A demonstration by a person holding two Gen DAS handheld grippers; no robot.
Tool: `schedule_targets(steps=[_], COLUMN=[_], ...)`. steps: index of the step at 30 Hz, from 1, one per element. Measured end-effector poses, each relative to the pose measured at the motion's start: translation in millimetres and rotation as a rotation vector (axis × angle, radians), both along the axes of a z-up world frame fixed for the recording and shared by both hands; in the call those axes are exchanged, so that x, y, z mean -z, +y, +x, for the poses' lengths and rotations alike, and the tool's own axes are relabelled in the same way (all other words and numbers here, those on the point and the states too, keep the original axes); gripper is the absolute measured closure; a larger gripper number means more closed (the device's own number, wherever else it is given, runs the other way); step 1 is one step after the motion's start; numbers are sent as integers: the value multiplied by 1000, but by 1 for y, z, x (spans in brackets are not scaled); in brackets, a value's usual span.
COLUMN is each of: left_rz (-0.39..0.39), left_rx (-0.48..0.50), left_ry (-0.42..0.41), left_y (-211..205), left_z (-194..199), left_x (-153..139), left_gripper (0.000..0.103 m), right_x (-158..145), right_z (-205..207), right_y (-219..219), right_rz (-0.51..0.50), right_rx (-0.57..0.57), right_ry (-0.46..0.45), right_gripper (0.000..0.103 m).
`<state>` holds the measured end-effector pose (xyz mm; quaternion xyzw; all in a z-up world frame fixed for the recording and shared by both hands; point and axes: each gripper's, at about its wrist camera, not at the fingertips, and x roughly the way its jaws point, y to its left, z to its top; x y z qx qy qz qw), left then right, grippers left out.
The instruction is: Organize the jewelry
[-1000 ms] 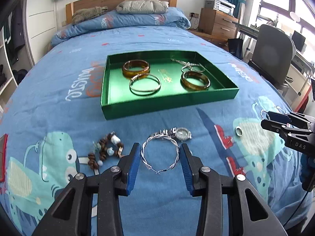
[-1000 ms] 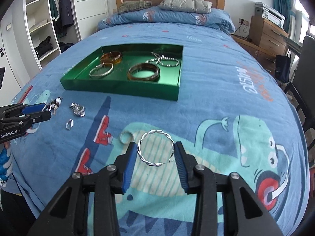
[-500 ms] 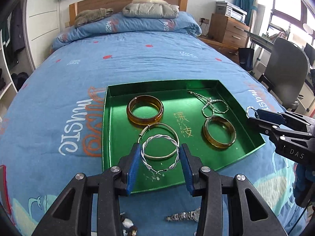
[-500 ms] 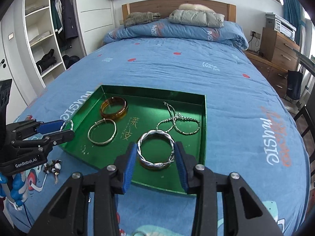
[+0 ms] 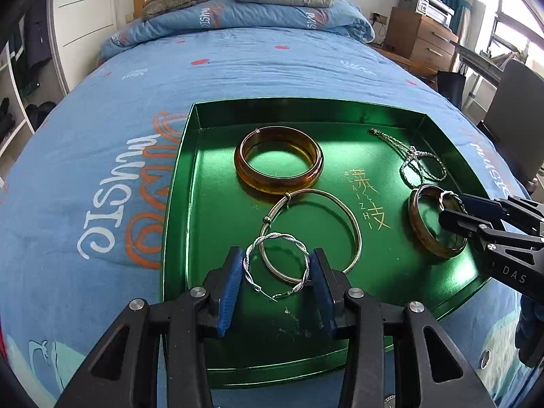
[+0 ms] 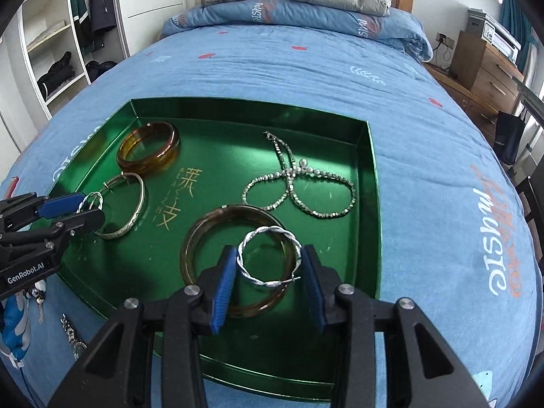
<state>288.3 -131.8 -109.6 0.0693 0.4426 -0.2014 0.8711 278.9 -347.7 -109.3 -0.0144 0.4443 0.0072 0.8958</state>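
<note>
While over the green tray (image 5: 176, 204), both tongs (image 5: 276, 272) (image 6: 268, 265) grip twisted hoops (image 5: 272, 265) (image 6: 270, 258).

Bedroom, bed (image 5: 258, 68), wardrobe (image 6: 68, 34), dresser (image 6: 489, 68)

Watch (image 5: 491, 399) cut by bottom edge — beaded trinket (image 6: 37, 292) half hidden behind left gripper (image 6: 89, 208).

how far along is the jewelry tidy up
Done: two amber bangles, a silver bangle and a necklace lie in the green tray. In hand: each gripper's fingers hold a twisted silver hoop above the tray. Left: releasing both, plus pieces on the bedspread beside the tray.
</note>
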Motion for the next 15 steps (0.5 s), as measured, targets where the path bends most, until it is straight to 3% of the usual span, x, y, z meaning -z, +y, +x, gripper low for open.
schedule_targets(steps=[8,15], left_rz=[-38,-34], left_rx=[18,34], left_ry=[-6,-129], left_y=[6,26], left_z=[-9,-36], left_x=[-20,-88], left_gripper=[57,51], right_x=[-15,-79], right_z=[-10,-58], right_y=[-2,-5], right_rz=[8,45], right_rx=[15,19], right_ry=[-14,-146], right_gripper=[65,65])
